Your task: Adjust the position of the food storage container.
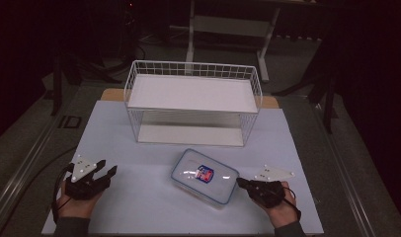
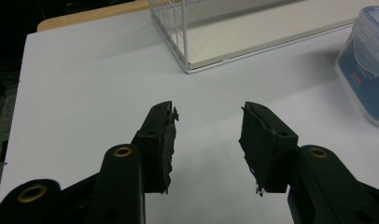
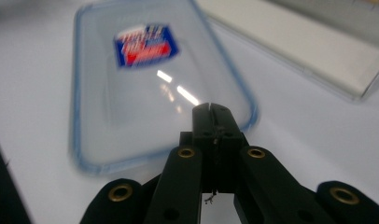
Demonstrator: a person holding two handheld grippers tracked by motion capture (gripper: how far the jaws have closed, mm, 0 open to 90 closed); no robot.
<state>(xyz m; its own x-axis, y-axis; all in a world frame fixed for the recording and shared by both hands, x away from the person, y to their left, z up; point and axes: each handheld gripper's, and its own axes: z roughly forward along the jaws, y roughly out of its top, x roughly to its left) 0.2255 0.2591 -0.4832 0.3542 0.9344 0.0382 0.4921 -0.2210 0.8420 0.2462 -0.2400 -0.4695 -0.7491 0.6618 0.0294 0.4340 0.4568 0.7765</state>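
Note:
A clear plastic container (image 1: 204,176) with a blue-rimmed lid and a red and blue label lies flat on the white board (image 1: 139,207), near the front middle. My right gripper (image 1: 239,181) is just right of it, shut with nothing between its jaws and its tip close to the container's right edge. In the right gripper view the closed jaws (image 3: 211,106) point at the lid (image 3: 155,84), which looks blurred. My left gripper (image 1: 108,166) rests at the front left, open and empty. Its jaws (image 2: 208,107) stand apart over bare board, with the container (image 2: 365,70) far to the right.
A white wire rack (image 1: 188,63) with a flat upper shelf and a lower base stands at the back middle of the board. Its near corner (image 2: 178,28) is ahead of the left gripper. The surroundings beyond the table are dark, with a table frame behind.

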